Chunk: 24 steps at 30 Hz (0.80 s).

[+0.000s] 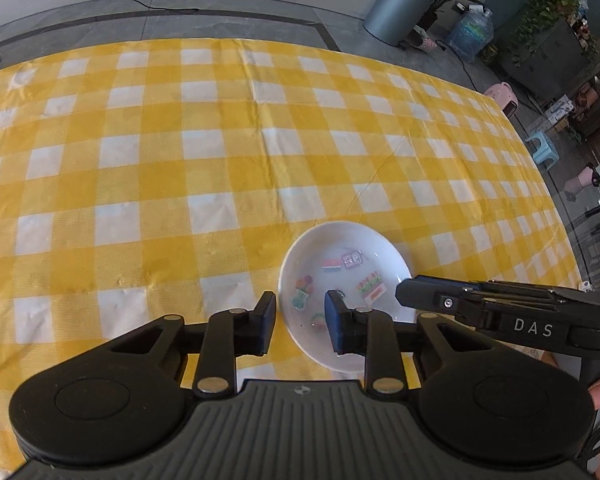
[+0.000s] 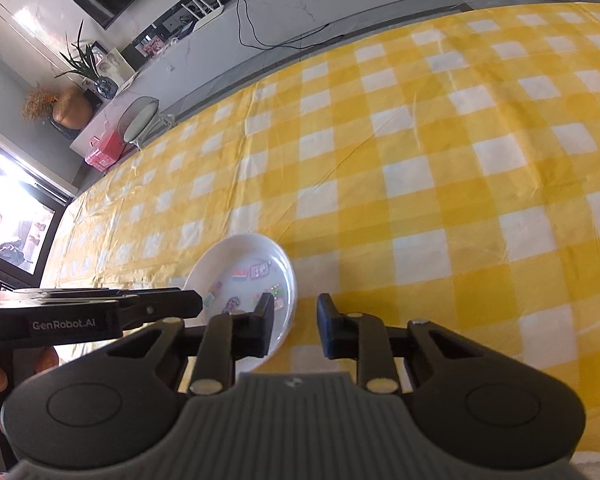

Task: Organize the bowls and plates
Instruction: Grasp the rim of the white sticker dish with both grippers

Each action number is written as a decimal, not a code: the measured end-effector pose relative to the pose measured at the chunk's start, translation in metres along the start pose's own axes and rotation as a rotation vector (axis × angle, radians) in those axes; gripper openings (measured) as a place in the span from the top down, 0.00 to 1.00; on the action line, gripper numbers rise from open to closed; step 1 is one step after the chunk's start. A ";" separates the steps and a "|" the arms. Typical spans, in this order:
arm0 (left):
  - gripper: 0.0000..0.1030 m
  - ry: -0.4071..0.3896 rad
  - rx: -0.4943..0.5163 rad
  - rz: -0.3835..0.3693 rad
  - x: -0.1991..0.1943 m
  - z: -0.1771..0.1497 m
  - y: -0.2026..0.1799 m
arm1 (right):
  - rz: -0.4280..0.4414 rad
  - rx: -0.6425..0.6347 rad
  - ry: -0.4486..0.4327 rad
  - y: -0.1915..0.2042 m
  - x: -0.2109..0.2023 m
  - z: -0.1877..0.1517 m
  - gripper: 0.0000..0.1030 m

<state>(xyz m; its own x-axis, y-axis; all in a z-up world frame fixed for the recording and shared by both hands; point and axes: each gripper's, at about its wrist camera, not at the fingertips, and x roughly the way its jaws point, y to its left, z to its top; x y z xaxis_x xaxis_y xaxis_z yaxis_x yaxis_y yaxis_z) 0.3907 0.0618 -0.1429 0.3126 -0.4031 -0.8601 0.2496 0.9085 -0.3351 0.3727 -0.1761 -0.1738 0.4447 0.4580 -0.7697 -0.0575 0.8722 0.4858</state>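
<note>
- Left gripper (image 1: 300,308) straddling plate (image 1: 346,268) rim, jaws parted, nothing grasped yet.
- Right gripper (image 2: 294,312) likewise unclenched astride opposite rim, readying two-handed lift off surface (image 1: 140,160).

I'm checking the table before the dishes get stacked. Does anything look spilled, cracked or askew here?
Nothing looks spilled or broken. The white dish sits flat and whole on the yellow checked tablecloth; the coloured marks inside look like printed decoration. The cloth shows only fold creases. A gripper straddles each side of the rim.
</note>
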 end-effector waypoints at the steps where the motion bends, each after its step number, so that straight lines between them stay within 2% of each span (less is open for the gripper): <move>1: 0.71 0.000 0.011 0.004 0.001 0.000 -0.002 | 0.000 -0.002 -0.005 0.001 0.000 0.000 0.80; 6: 0.80 0.019 0.061 0.058 0.008 0.002 -0.013 | 0.013 -0.004 -0.021 -0.004 0.004 -0.004 0.90; 9: 0.91 0.032 0.058 0.102 0.009 0.005 -0.015 | 0.009 0.008 -0.027 -0.007 0.004 -0.006 0.97; 14: 0.94 0.037 0.057 0.132 0.001 0.006 -0.026 | 0.022 0.053 -0.029 -0.016 -0.002 -0.004 0.99; 24: 0.95 -0.067 -0.020 0.158 -0.048 -0.005 -0.085 | 0.110 0.117 -0.051 -0.030 -0.064 0.004 0.99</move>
<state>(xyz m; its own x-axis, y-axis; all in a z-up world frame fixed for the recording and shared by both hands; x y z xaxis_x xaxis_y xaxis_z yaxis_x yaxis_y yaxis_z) 0.3502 0.0045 -0.0750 0.4072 -0.2612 -0.8752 0.1742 0.9629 -0.2063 0.3496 -0.2326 -0.1376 0.4868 0.5373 -0.6887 -0.0053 0.7902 0.6128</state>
